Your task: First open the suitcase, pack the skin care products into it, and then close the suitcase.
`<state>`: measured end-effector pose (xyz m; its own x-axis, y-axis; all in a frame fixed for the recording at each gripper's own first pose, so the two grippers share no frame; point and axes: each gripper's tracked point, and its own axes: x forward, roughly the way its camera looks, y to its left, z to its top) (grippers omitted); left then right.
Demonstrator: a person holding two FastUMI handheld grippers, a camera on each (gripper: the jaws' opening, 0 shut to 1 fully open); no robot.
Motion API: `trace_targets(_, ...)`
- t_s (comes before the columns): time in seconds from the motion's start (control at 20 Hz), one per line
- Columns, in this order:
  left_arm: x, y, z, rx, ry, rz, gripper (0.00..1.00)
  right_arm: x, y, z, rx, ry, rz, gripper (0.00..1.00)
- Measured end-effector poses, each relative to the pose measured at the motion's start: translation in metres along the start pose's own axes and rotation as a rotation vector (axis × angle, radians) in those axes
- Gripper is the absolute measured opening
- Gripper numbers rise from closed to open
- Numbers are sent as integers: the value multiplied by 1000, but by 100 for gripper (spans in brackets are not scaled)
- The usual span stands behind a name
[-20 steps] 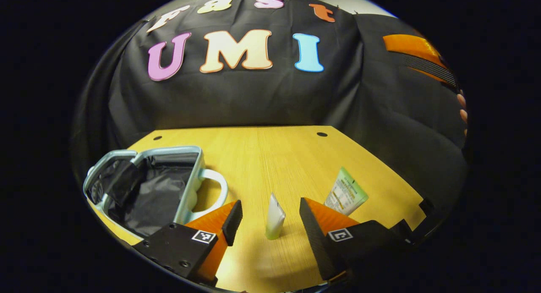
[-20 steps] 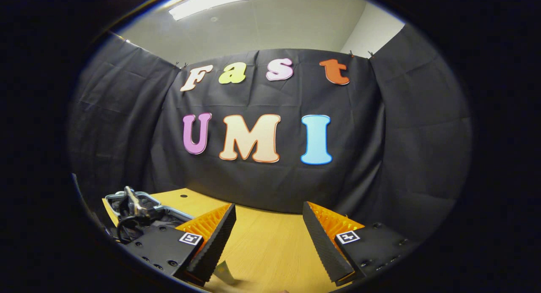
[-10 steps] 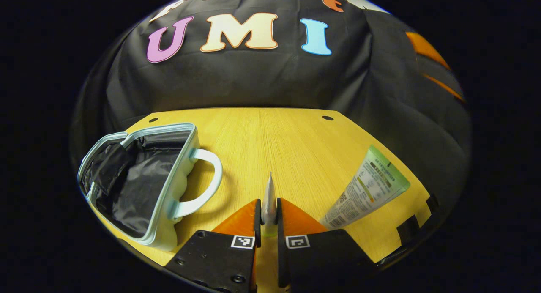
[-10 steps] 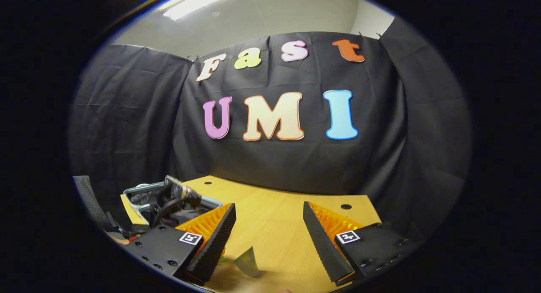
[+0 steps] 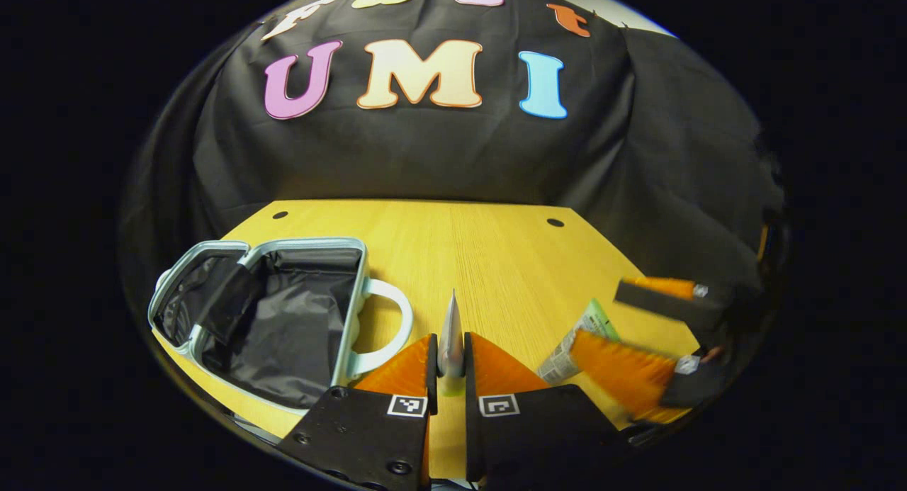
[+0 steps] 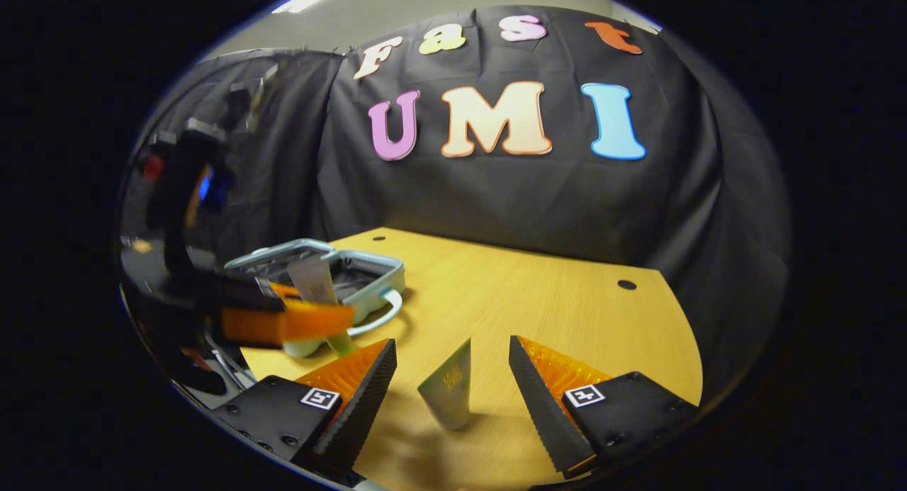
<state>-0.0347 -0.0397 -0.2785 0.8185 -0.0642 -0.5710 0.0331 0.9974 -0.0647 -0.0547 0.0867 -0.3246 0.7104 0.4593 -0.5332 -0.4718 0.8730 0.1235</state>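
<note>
My left gripper (image 5: 451, 343) is shut on a small white tube (image 5: 451, 328) and holds it upright beside the suitcase's handle. The pale blue suitcase (image 5: 273, 314) lies open on the table's left, showing its black lining. In the right gripper view the same suitcase (image 6: 368, 278) sits behind the blurred left gripper (image 6: 340, 319) and its white tube (image 6: 312, 280). My right gripper (image 6: 450, 349) is open, with a green tube (image 6: 448, 388) standing between its fingers untouched. From the left gripper view, the right gripper (image 5: 609, 331) straddles that green tube (image 5: 575, 342).
The wooden table (image 5: 482, 250) has two small round holes near its far edge. Black cloth walls close in the back and both sides. A wide bare stretch of table (image 6: 560, 314) lies between the suitcase and the right edge.
My left gripper closed on the white tube and raised it slightly. My right gripper came down from the upper right and now sits open around the green tube.
</note>
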Motion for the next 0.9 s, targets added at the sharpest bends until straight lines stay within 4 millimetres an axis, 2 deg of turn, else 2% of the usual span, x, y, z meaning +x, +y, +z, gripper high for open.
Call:
trace_targets(0.2, -22, 9, 24, -30, -33, 24, 12, 18, 2, -50, 0, 105, 10, 99)
trace_targets(0.35, -33, 19, 33, -37, -51, 53, 12, 29, 3, -69, 17, 152, 22, 91)
trace_targets(0.45, -37, 24, 32, -45, -46, 70, 12, 35, 6, -81, 32, 180, 29, 86)
trace_targets(0.55, -41, 29, 30, -46, -37, 85, 12, 34, -2, -81, 26, 180, -11, 61)
trace_targets(0.6, -41, 31, 29, -50, -36, 91, 12, 38, 0, -83, 43, 189, -11, 49)
trace_targets(0.7, -43, 37, 25, -61, -22, 100, 12, 39, 3, -80, 62, 203, -4, 42)
trace_targets(0.8, -42, 48, 22, -63, 3, 117, 12, 37, 12, -78, 78, 233, 26, 30)
trace_targets(0.9, -41, 62, 18, -69, 29, 132, 12, 37, 26, -68, 111, 260, 72, 28)
